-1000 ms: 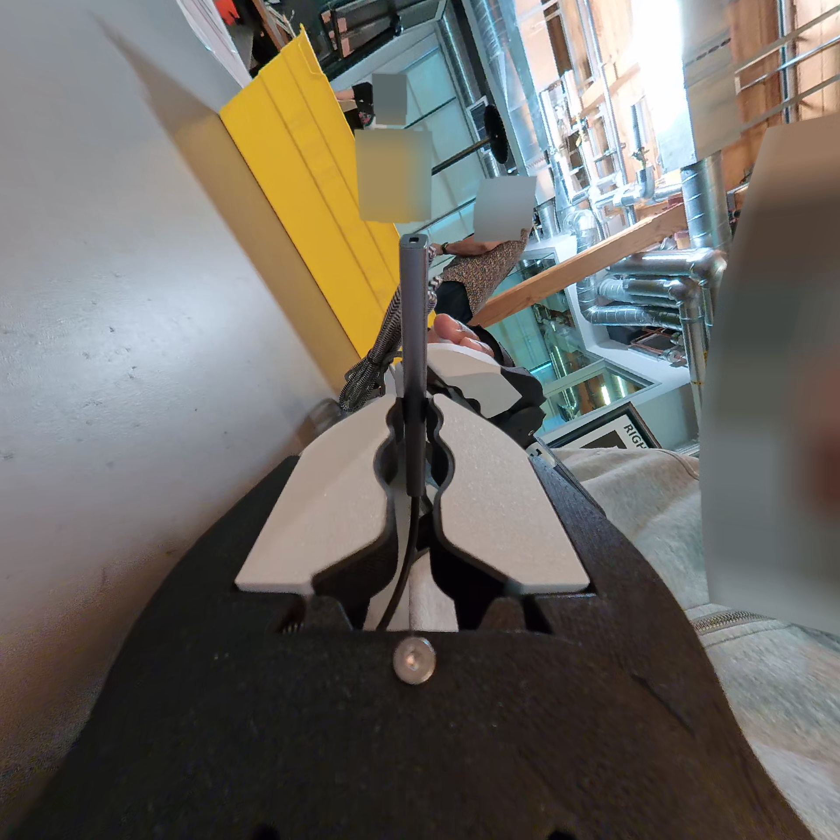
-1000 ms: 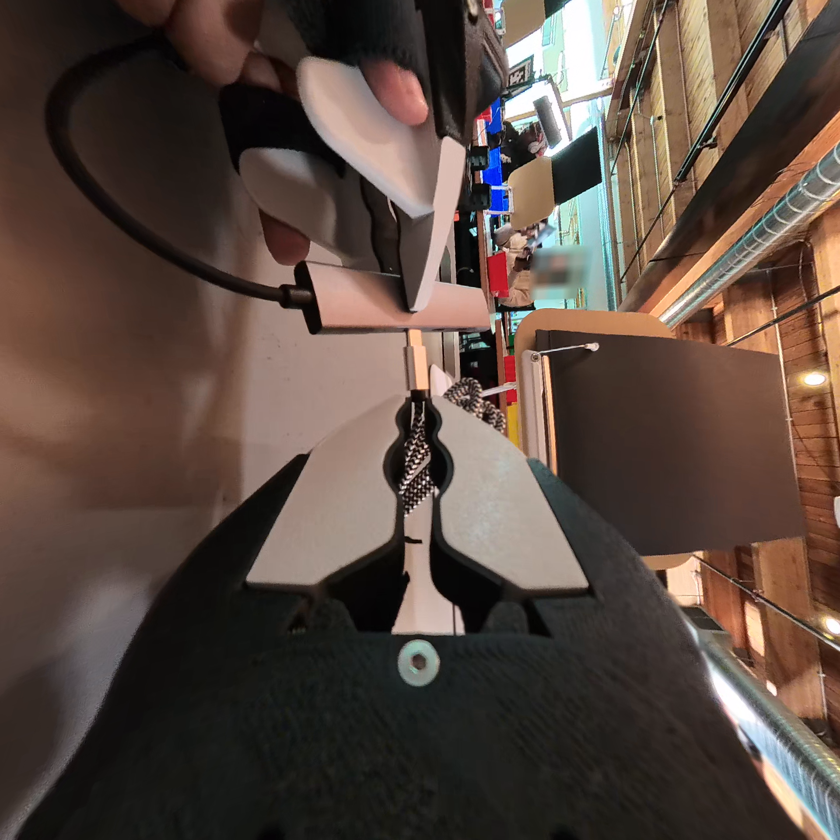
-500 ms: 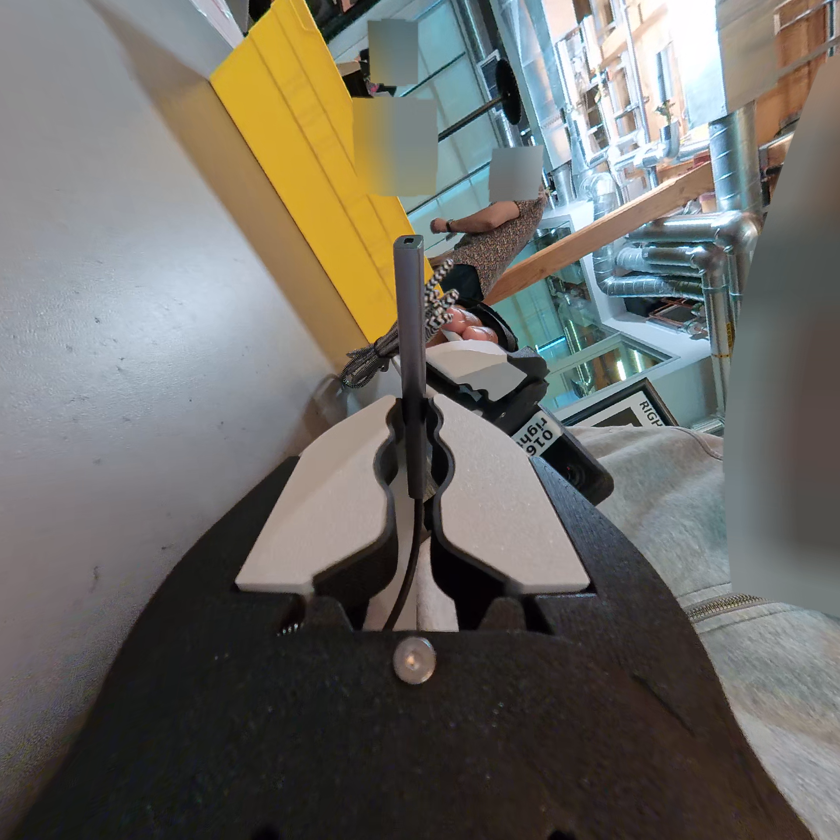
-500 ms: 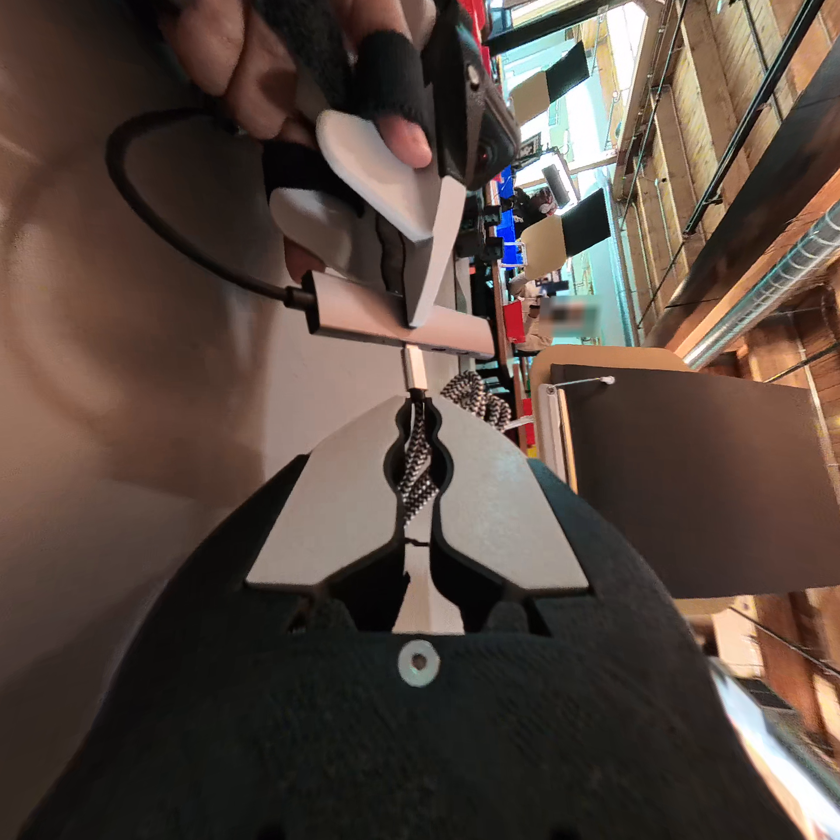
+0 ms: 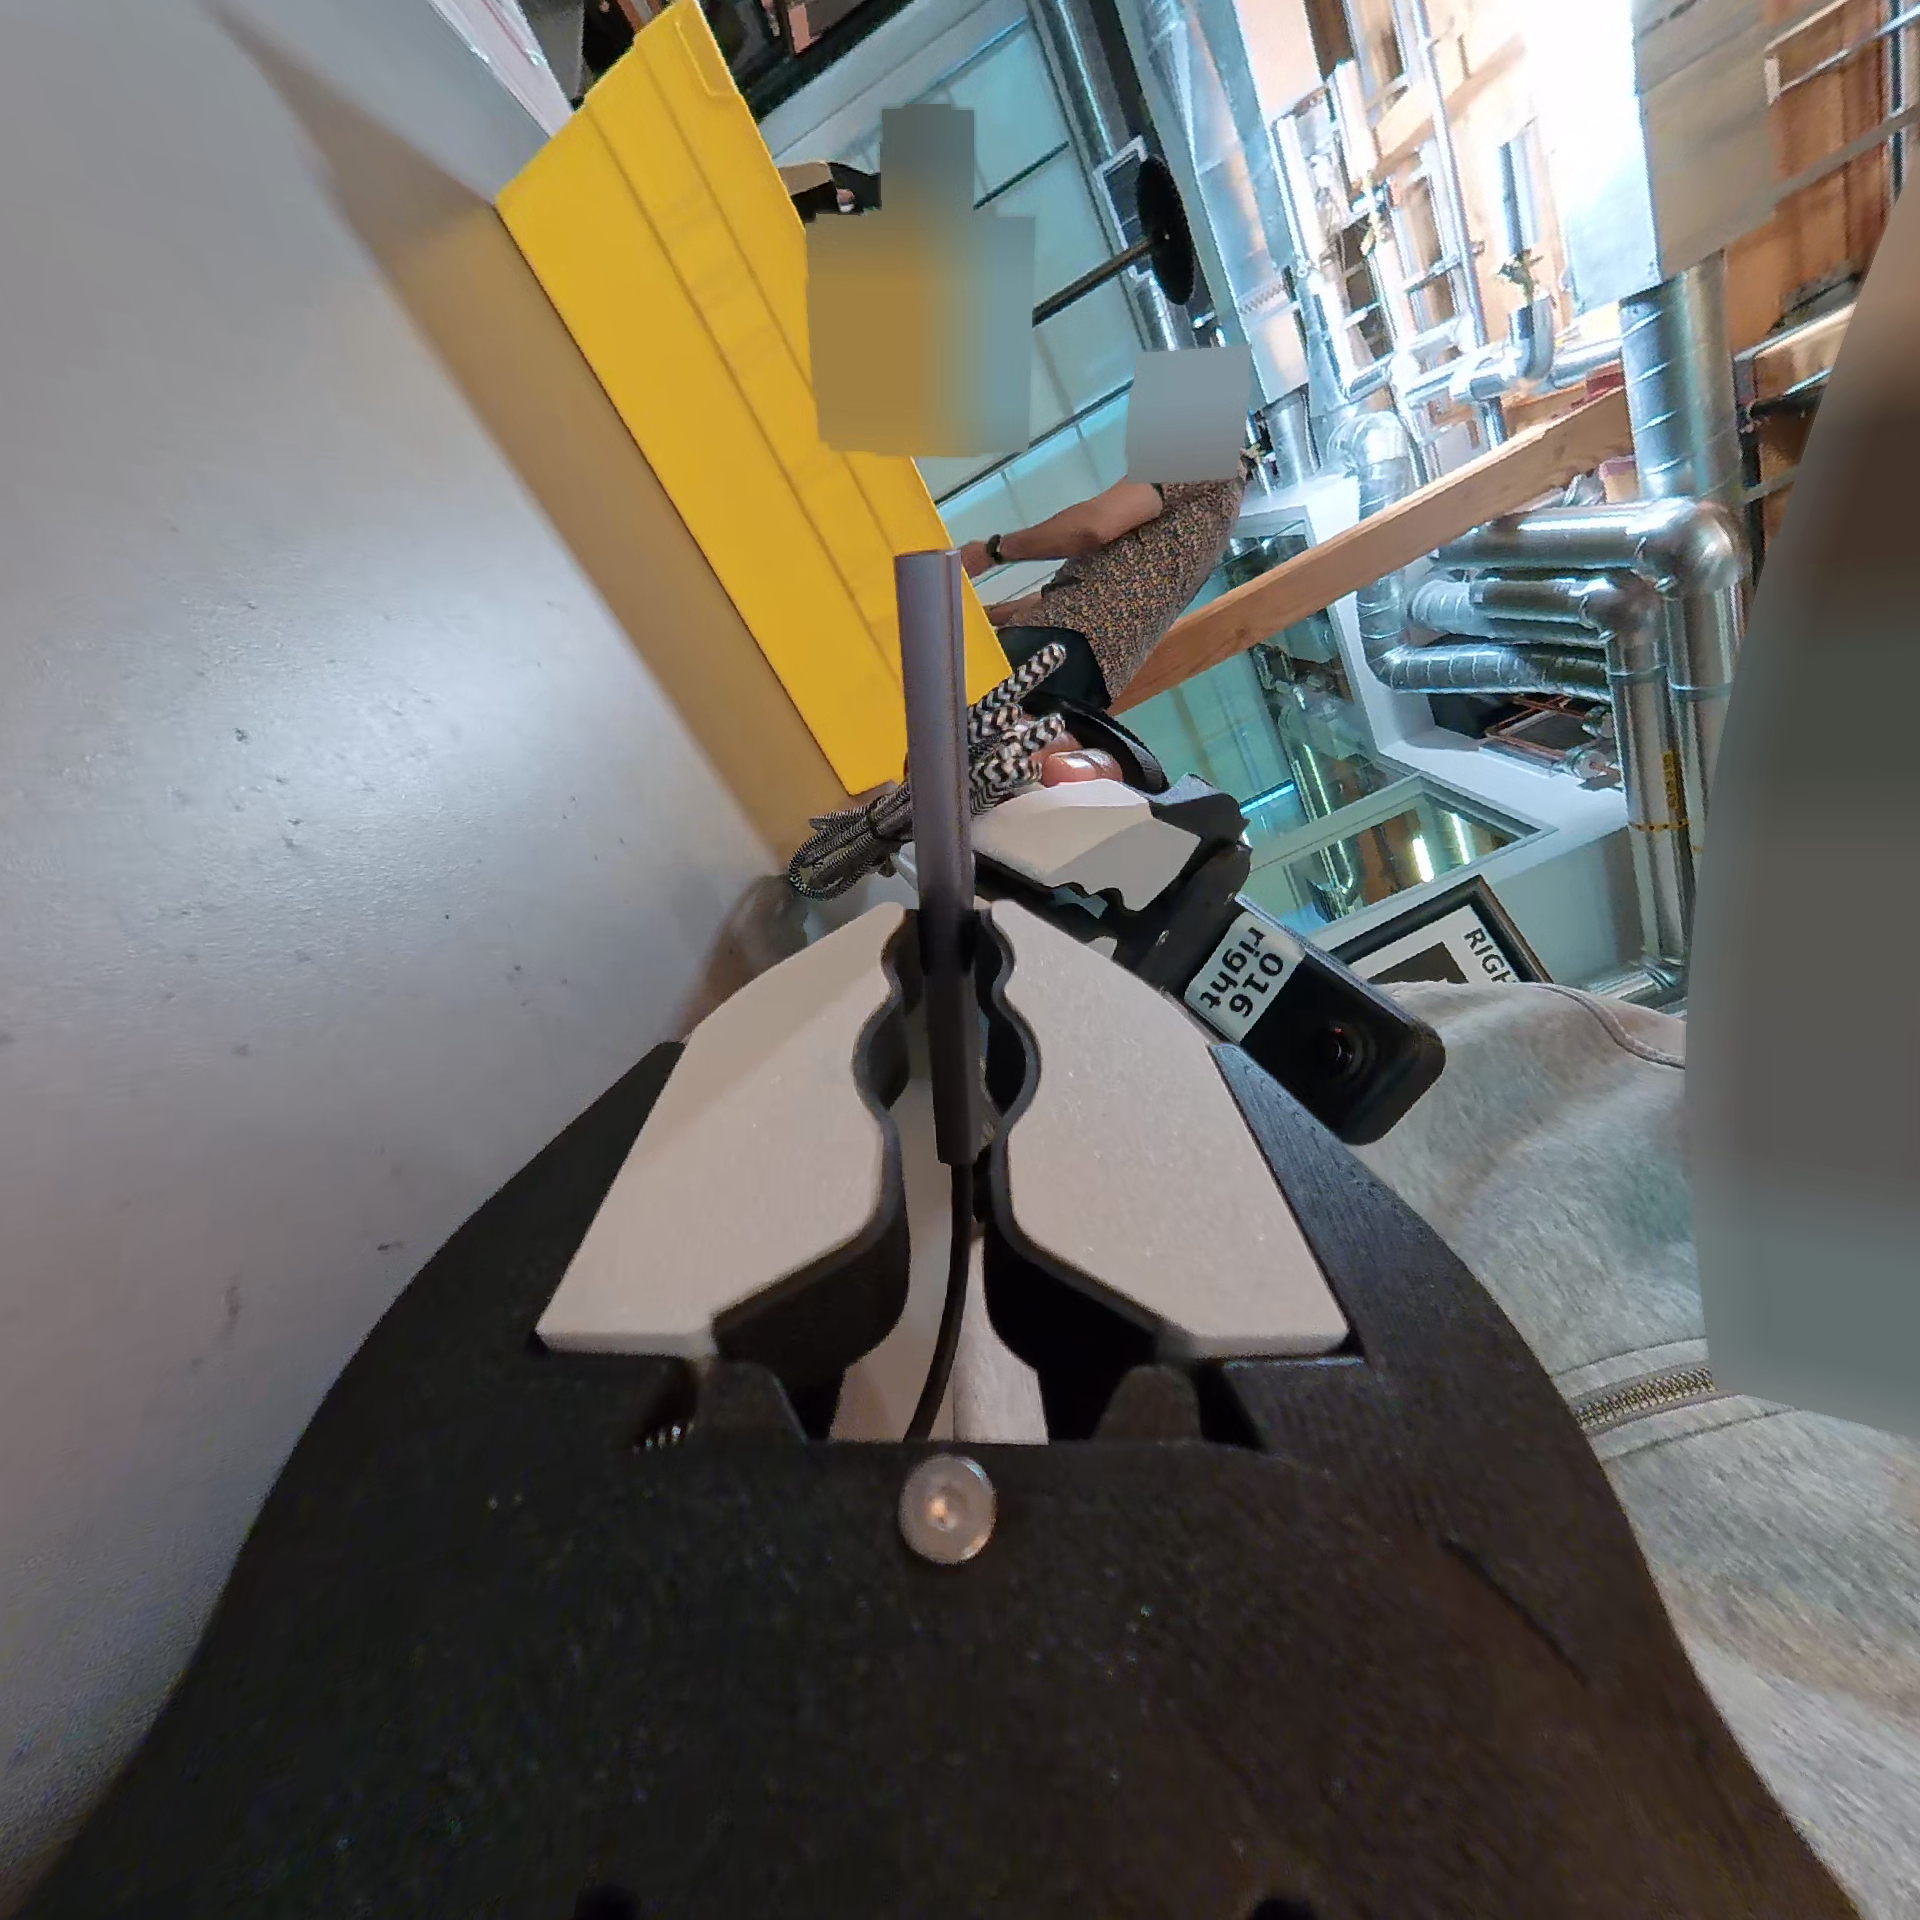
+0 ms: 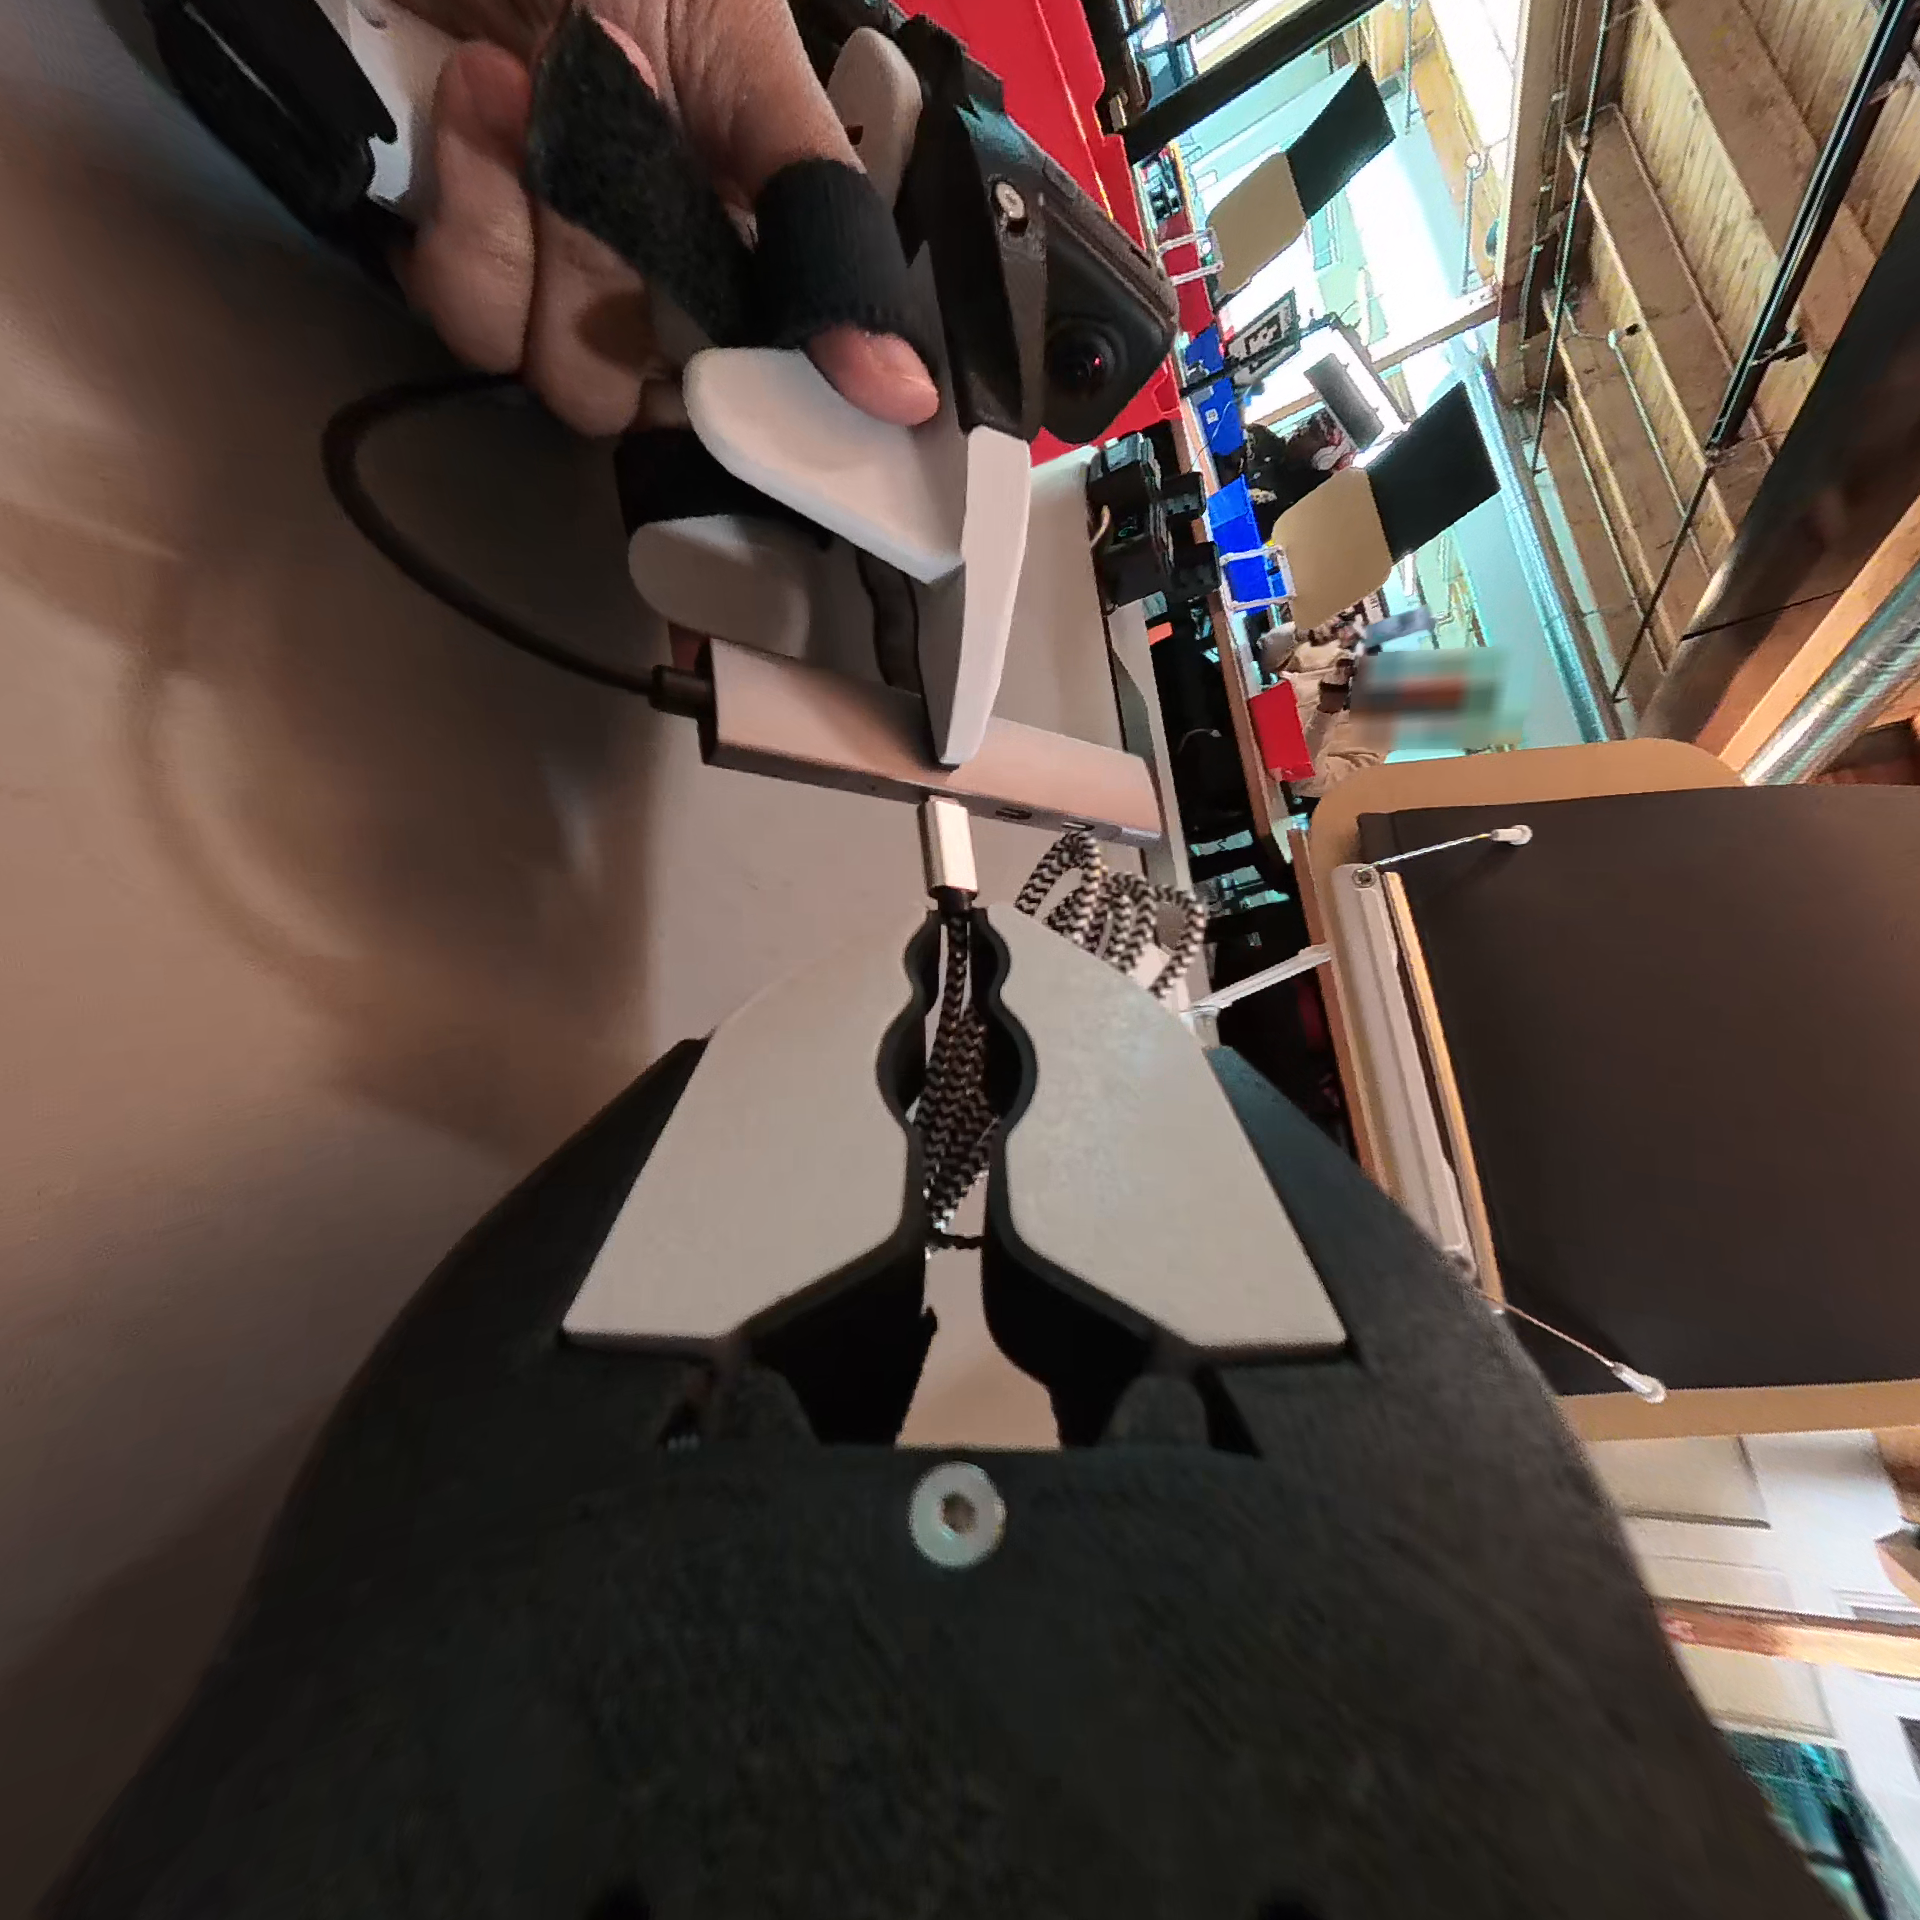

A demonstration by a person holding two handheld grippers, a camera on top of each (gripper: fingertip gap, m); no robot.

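My left gripper (image 5: 945, 920) is shut on a slim grey hub (image 5: 935, 748), seen edge-on and sticking up past the fingertips. The hub's black cord (image 5: 940, 1299) runs back between the fingers. My right gripper (image 6: 954, 914) is shut on a black-and-white braided cable (image 6: 956, 1070). The cable's silver plug (image 6: 948, 847) meets the long side of the hub (image 6: 821, 732); how deep it sits I cannot tell. In the right wrist view the left gripper (image 6: 940, 743) clamps the hub from above, held by a hand (image 6: 623, 239). The right gripper (image 5: 1091, 842) shows behind the hub in the left wrist view.
A white table (image 5: 260, 727) lies to the left with a yellow bin (image 5: 727, 416) at its far side. A grey sweatshirt (image 5: 1558, 1299) is at the right. A black panel on a wooden frame (image 6: 1662, 1091) and red bins (image 6: 1049, 125) stand beyond. People sit in the background. My two grippers' fingertips are within a few centimetres of each other.
Both grippers kept their hold with plug and hub together. Both views have swung: the right gripper and its camera now show more fully, and the left gripper and hand look larger and nearer.
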